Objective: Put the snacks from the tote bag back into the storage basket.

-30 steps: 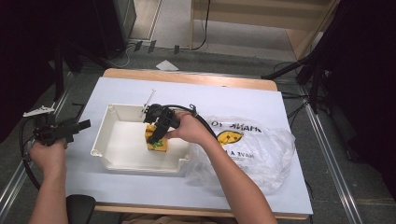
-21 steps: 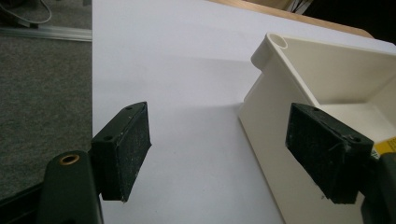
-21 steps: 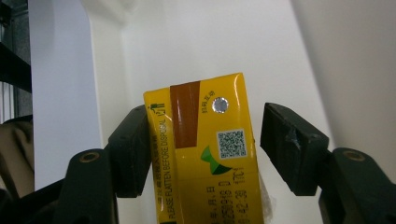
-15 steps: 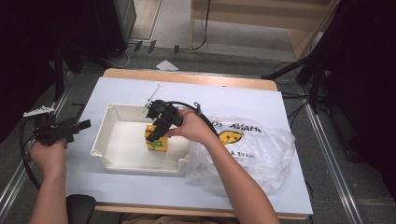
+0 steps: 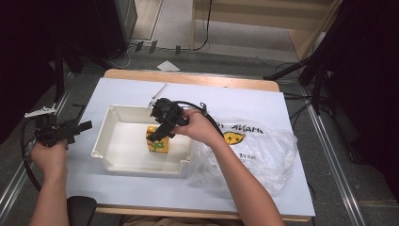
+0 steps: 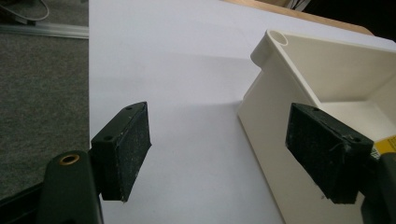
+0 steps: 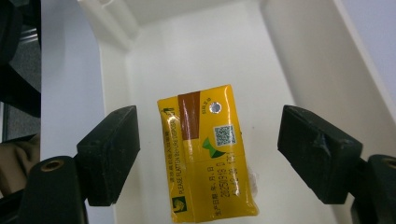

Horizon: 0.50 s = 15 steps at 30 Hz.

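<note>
Right claw [image 5: 159,133] sits centre frame in the high view, hand behind it, pointing down into the white plastic tub [image 5: 109,141]. In the right claw view [image 7: 205,154] the jaws are spread wide, released, one either side of the yellow drink carton [image 7: 207,154] with clear gaps on both sides, no contact visible.

Yellow drink carton [image 5: 157,140] stands on the tub floor, toward the right part of the tub in the high view, just under the right claw. Its top face shows in the right claw view: brown strip, foil straw spot, QR code, printed date, "please flatten" text along one edge. Green print on its side shows in the high view.

Left claw [image 5: 77,128] is at the left edge of the high view, held in the left hand [image 5: 47,153] over the left edge of the bench [image 5: 131,92], near the tub's left wall but apart from it. Left claw view [image 6: 233,154]: jaws wide apart, released, nothing between them. Pale bench surface shows below, the white plastic tub [image 6: 280,126] corner and outer wall lie to the right of frame, partly behind the right-hand jaw, and a sliver of yellow carton shows at the far right edge.

Clear plastic bag [image 5: 256,150] with yellow and black print lies crumpled on the bench right of centre in the high view, touching the tub's right side; the right forearm crosses over it.

A scrap of white paper [image 5: 168,66] lies on the grey floor beyond the bench, upper centre of the high view.
</note>
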{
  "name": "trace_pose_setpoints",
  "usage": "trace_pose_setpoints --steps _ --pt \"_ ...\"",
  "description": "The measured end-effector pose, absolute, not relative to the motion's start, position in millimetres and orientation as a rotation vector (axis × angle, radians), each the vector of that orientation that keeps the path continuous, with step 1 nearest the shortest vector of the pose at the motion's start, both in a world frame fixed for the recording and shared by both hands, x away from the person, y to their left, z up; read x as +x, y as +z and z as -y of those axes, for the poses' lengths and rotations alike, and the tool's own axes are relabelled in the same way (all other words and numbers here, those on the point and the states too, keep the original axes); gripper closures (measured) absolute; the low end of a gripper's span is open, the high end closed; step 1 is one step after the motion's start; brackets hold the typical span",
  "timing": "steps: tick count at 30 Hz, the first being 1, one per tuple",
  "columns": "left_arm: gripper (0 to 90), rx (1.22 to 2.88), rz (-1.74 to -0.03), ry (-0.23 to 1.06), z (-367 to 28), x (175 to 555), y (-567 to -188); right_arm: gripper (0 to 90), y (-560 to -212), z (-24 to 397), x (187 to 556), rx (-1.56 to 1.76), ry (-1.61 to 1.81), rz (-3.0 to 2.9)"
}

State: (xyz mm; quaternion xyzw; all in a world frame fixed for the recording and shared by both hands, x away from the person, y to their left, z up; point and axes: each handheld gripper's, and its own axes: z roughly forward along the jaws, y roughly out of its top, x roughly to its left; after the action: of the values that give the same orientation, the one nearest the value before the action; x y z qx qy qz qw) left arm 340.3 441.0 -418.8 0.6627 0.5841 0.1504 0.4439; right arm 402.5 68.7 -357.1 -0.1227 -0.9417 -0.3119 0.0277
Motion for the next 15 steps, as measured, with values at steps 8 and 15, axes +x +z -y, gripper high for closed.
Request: trace_pose_setpoints --steps 8,15 --pt "23.1 1.645 -1.448 0.373 -440 341 -419 20.9 -350 -57 399 -0.434 -0.954 2.928" --pt "23.1 1.657 -1.451 0.366 -439 341 -420 20.9 -348 -46 396 -0.464 -0.975 2.927"
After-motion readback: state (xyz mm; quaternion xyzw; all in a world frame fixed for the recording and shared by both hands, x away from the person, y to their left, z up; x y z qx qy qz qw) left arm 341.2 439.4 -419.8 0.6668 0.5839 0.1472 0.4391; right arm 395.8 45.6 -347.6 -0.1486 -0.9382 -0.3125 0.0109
